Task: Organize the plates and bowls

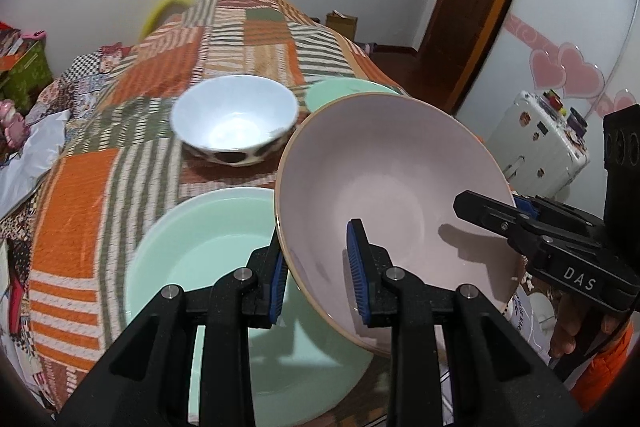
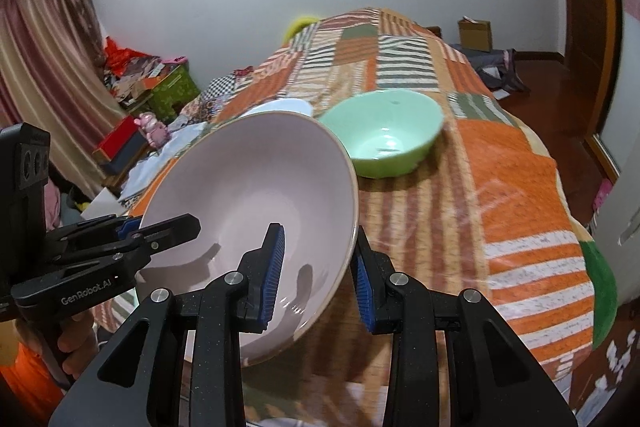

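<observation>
Blue pads of my left gripper (image 1: 320, 275) and right gripper (image 2: 318, 277) are each closed down narrow on opposite rims of the pale pink bowl (image 1: 384, 179), one finger inside and one outside, holding it tilted in the air between them. Directly below on the left sits the mint plate (image 1: 200, 227), the likeliest place to lower it; the white spotted bowl (image 1: 234, 125) and green bowl (image 2: 386, 139) stand farther off on the patchwork cover (image 2: 520, 207).
</observation>
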The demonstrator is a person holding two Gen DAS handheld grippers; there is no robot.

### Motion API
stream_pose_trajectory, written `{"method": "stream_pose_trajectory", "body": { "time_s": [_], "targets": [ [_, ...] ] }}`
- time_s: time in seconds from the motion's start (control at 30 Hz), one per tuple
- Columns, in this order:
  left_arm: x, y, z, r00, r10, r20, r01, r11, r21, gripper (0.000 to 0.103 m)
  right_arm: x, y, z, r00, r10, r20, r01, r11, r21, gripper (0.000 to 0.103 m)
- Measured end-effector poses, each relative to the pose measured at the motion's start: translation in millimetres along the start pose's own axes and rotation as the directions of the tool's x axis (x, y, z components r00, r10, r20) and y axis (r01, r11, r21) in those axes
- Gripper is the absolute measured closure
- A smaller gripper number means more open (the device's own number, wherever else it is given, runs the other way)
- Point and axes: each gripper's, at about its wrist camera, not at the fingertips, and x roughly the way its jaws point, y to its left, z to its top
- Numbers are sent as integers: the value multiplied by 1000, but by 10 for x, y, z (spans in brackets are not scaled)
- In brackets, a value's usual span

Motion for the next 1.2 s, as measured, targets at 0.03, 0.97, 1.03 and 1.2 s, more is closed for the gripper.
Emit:
{"method": "stream_pose_trajectory", "body": {
  "time_s": [0.03,0.97,1.03,1.2],
  "targets": [
    [-42,50,-14,1000,6,6,-6,1000,-7,75,13,49,10,1000,5,0,-5,1000,-9,73],
    [-882,1451,-588,975,217,54,-201,955,-216,75,696,1471,-14,978,181,-102,-198,962,-188,73],
    [-914,1539,-625,973,227,53,-209,951,-227,75,738,1535,-27,976,188,-113,-207,959,-191,73],
    [-963,1825,-741,969,243,42,-223,937,-268,75,902,1771,-75,968,200,-149,-228,950,-211,73]
  ]
}}
